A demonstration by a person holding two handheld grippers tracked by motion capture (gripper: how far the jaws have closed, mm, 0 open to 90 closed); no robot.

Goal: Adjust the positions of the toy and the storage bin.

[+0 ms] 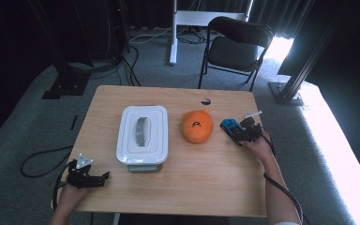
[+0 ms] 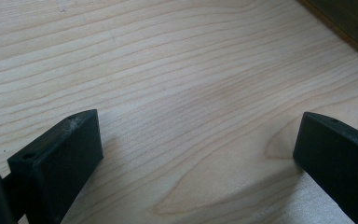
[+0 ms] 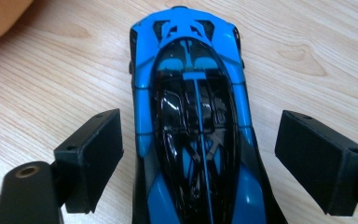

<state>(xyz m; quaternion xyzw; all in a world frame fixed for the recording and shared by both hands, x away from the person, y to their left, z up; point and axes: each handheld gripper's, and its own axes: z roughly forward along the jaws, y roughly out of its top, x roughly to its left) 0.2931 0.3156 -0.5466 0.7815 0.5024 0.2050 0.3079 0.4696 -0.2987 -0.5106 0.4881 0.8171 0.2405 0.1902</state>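
Note:
A blue and black toy car [image 1: 229, 126] [image 3: 193, 116] rests on the wooden table [image 1: 201, 173] at the right. My right gripper [image 1: 240, 134] [image 3: 198, 158] is open, with one jaw on each side of the car and a gap between each jaw and the car's flanks. An orange plush [image 1: 197, 125] lies just left of the car; its edge [image 3: 0, 16] shows in the right gripper view. A white lidded box [image 1: 143, 134] stands left of the plush. My left gripper [image 1: 104, 177] [image 2: 198, 154] rests open near the front left corner over bare wood.
A black chair [image 1: 236, 44] and a white desk leg [image 1: 173, 33] stand beyond the table's far edge. A small round hole [image 1: 206, 101] is in the tabletop near its far edge. Black frame posts stand left and right, and cables lie on the carpet.

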